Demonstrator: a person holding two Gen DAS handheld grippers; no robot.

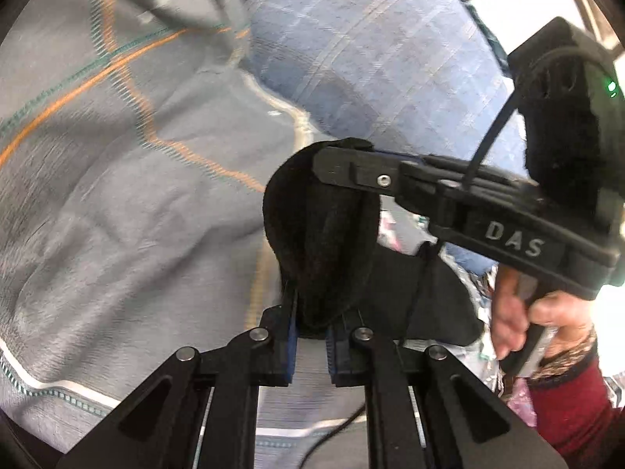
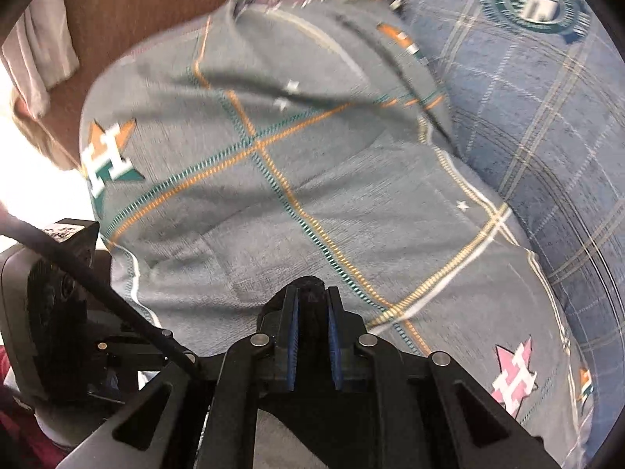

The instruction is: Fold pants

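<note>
Both pairs of jaws are clamped on black fabric. From the left wrist view, the left gripper (image 1: 311,336) has its blue-padded fingers (image 1: 290,346) closed on a fold of the black pants (image 1: 320,234), and the cloth bulges up out of the pinch as a rounded loop. From the same view the right gripper (image 1: 336,158) reaches in from the right, its black body marked "DAS", and its tip meets the top of that same loop; the fingers there sit together with the black cloth draped around them. From the right wrist view, only a small dark bunch of the pants (image 2: 308,289) shows between the two blue pads (image 2: 293,336), which stand close together on it.

One garment is in play, held up in the air between the two grippers rather than lying flat. So little of it shows, bunched and looped, that its long axis and the way its waist or legs point cannot be told.

One bare hand (image 1: 547,324) with a dark red sleeve (image 1: 574,414) holds the right gripper's handle at the lower right of the left view. A black cable (image 1: 488,140) runs along that gripper.

Beneath lies a grey bedsheet with orange and green stitched lines (image 2: 273,179), printed with star-and-H emblems: three are plainly seen in the right view, one orange and green, one pink, and part of another at the right edge. Beside it, touching its edge, is one blue plaid pillow with a round green crest (image 2: 539,117).
</note>
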